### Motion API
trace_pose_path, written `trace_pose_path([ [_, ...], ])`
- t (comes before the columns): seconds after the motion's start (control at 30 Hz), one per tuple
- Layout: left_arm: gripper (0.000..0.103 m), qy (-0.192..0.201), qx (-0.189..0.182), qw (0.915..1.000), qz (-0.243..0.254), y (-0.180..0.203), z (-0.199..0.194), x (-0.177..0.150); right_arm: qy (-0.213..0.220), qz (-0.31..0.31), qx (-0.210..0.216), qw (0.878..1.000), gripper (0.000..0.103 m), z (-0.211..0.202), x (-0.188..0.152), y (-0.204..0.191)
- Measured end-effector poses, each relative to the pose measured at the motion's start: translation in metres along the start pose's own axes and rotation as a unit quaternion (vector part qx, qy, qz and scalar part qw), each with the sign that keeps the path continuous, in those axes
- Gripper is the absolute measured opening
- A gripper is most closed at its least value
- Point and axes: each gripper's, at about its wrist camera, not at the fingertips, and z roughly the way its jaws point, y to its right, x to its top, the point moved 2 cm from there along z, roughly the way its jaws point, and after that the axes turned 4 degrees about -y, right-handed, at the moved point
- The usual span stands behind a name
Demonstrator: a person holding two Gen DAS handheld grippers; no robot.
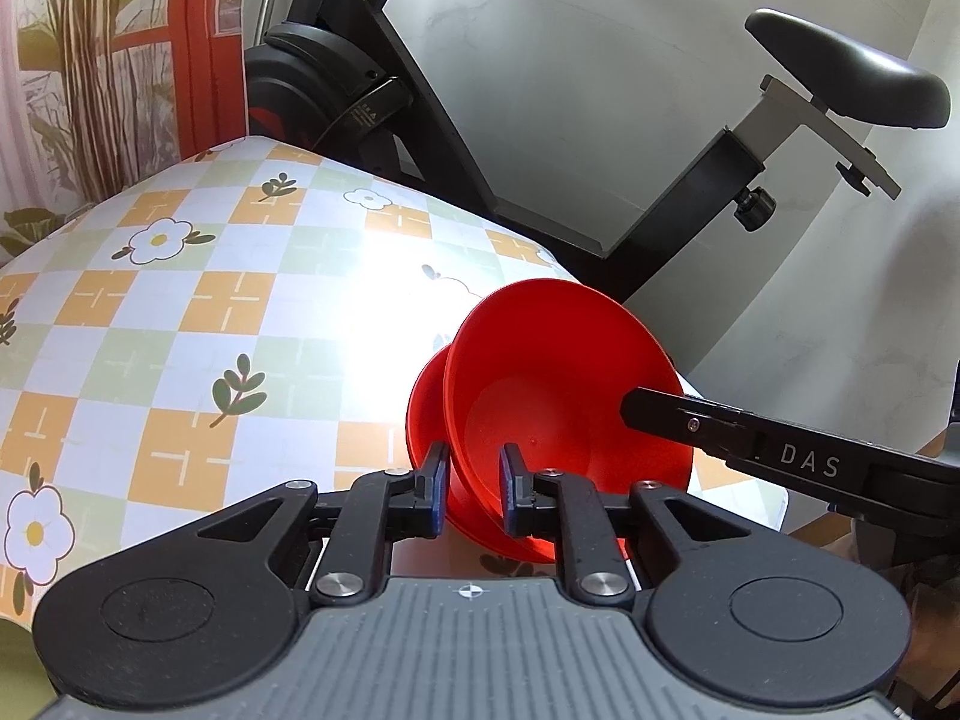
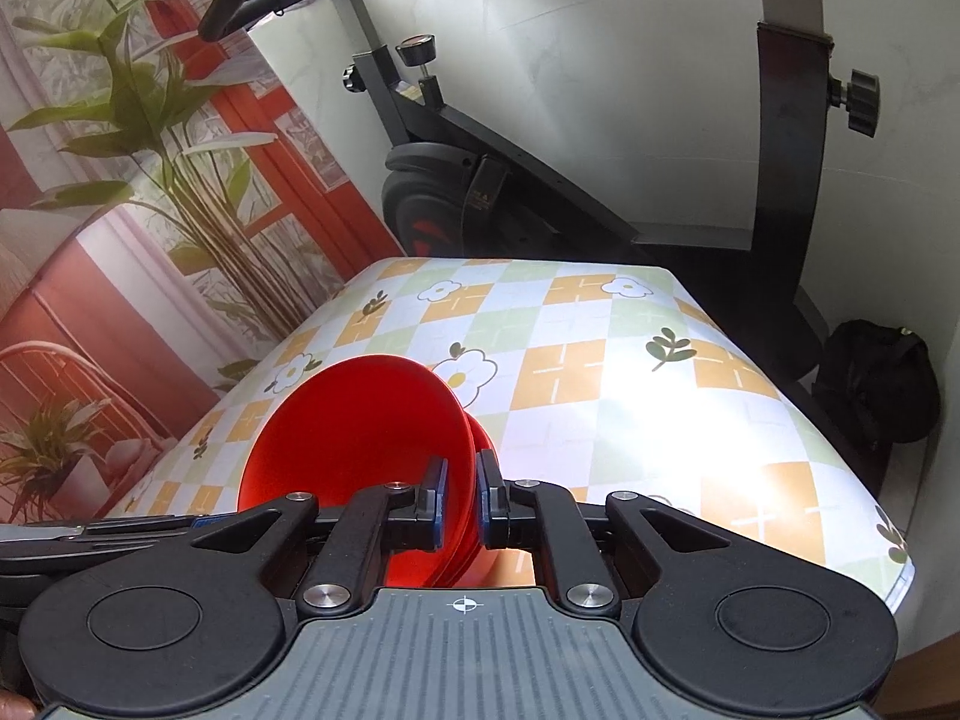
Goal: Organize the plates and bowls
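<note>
Left wrist view: the left gripper (image 1: 474, 483) pinches the near rim of the red bowls (image 1: 558, 384), stacked and tipped up. The right gripper (image 2: 461, 495) pinches the rim too. They are over the near right side of the checked table (image 1: 180, 312), with an exercise bike (image 1: 690, 180) far behind.

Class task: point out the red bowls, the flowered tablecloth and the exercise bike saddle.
red bowls (image 1: 540, 372): left wrist view, inner wall of the nearer bowl.
flowered tablecloth (image 2: 564, 366): right wrist view, an orange square.
exercise bike saddle (image 1: 840, 69): left wrist view, top.
</note>
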Motion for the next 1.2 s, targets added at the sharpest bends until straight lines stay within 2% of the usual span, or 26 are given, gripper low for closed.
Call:
trace_pose_path([
  [0.33, 0.021, 0.009, 0.003, 1.0000, -0.004, -0.002, -0.004, -0.002, 0.011, -0.005, -0.008, 1.000, 0.015, -0.004, 0.001, -0.001],
  [0.37, 0.025, 0.011, 0.004, 0.9999, -0.005, -0.003, -0.005, -0.002, 0.011, -0.005, -0.008, 1.000, 0.015, -0.004, 0.001, 0.000],
  [0.4, 0.034, 0.012, 0.008, 0.9999, -0.006, -0.004, -0.006, -0.002, 0.012, -0.004, -0.008, 1.000, 0.015, -0.005, 0.001, 0.000],
  [0.47, 0.038, 0.016, 0.014, 0.9997, -0.015, -0.008, -0.007, -0.002, 0.012, -0.003, -0.008, 1.000, 0.015, -0.004, 0.001, 0.002],
  [0.67, 0.038, 0.012, 0.016, 0.9985, -0.051, -0.021, -0.002, -0.001, 0.012, 0.003, -0.008, 1.000, 0.018, 0.000, -0.001, 0.003],
  [1.2, 0.036, 0.002, -0.018, 0.9979, -0.062, -0.020, 0.019, -0.008, -0.005, 0.022, -0.006, 1.000, 0.019, 0.020, -0.006, 0.012],
])
